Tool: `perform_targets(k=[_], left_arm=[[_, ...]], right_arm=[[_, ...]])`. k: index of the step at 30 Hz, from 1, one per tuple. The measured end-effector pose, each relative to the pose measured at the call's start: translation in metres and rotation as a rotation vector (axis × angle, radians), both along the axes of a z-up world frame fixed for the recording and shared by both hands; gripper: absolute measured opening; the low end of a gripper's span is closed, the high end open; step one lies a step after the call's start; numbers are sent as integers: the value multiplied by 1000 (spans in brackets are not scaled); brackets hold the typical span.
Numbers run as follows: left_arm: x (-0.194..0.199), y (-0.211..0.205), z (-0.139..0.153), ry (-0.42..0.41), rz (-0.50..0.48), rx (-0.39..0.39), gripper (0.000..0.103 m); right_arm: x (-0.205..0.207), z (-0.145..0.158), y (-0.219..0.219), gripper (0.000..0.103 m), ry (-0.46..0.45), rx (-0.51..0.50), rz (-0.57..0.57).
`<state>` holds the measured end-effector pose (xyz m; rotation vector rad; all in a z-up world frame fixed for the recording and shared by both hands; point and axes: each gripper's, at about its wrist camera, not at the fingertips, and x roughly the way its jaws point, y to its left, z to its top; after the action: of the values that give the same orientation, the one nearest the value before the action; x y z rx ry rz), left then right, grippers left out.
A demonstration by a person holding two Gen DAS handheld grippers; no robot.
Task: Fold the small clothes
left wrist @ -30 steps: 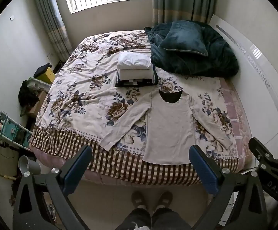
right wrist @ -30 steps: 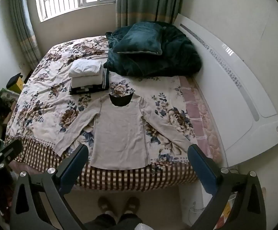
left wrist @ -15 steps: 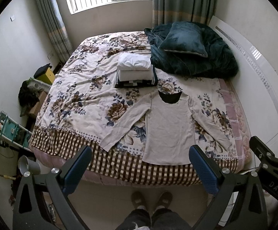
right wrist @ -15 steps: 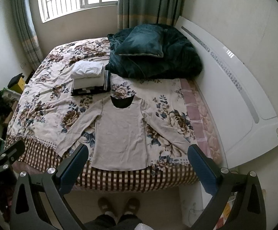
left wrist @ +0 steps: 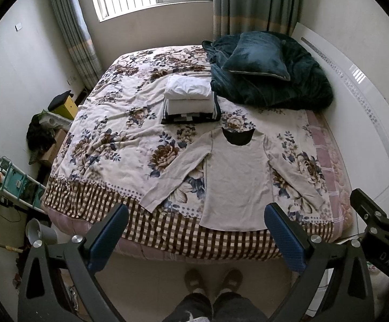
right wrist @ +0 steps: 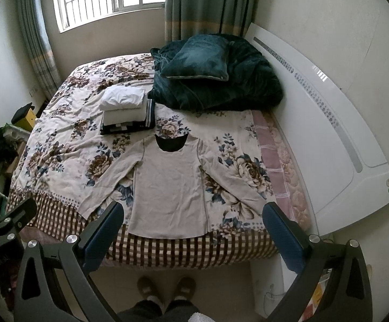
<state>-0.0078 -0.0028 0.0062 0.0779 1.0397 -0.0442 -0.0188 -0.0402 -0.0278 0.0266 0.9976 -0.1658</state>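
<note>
A beige long-sleeved top [left wrist: 236, 179] lies flat on the bed [left wrist: 108, 145], face up, near the front edge, closer to the right corner than the left. Its two sleeves are spread out to the sides and its hem sits on the brown checked strip along the front edge. It has no fold in it yet, so I think this one is just getting started.

Behind the top, toward the middle of the bed, sits a neat pile of folded clothes [left wrist: 190, 99] (white ones on top, a dark one at the bottom). That pile looks like the part of the job that is done. What is left is the beige top: sleeves in, then fold the body, then onto the pile.

The left gripper [left wrist: 195, 230] is wide open and holds nothing. It hangs in the air in front of the bed, well apart from the top. The right gripper [right wrist: 193, 228] is wide open too, with nothing in it, also up in the air.

A dark green blanket [left wrist: 272, 80] with a pillow [left wrist: 256, 56] on it is heaped at the back right corner.

The only writing I can read is "DAS" in white letters on the black frame of the right gripper, seen at the right edge of the left camera view.
</note>
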Motion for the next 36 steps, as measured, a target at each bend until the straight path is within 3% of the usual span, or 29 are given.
perform_targets(k=[36], left_arm=[[-1,0,0,-6,-1,-4,103]], right_arm=[[-5,4,3,103,-9,9,-3]])
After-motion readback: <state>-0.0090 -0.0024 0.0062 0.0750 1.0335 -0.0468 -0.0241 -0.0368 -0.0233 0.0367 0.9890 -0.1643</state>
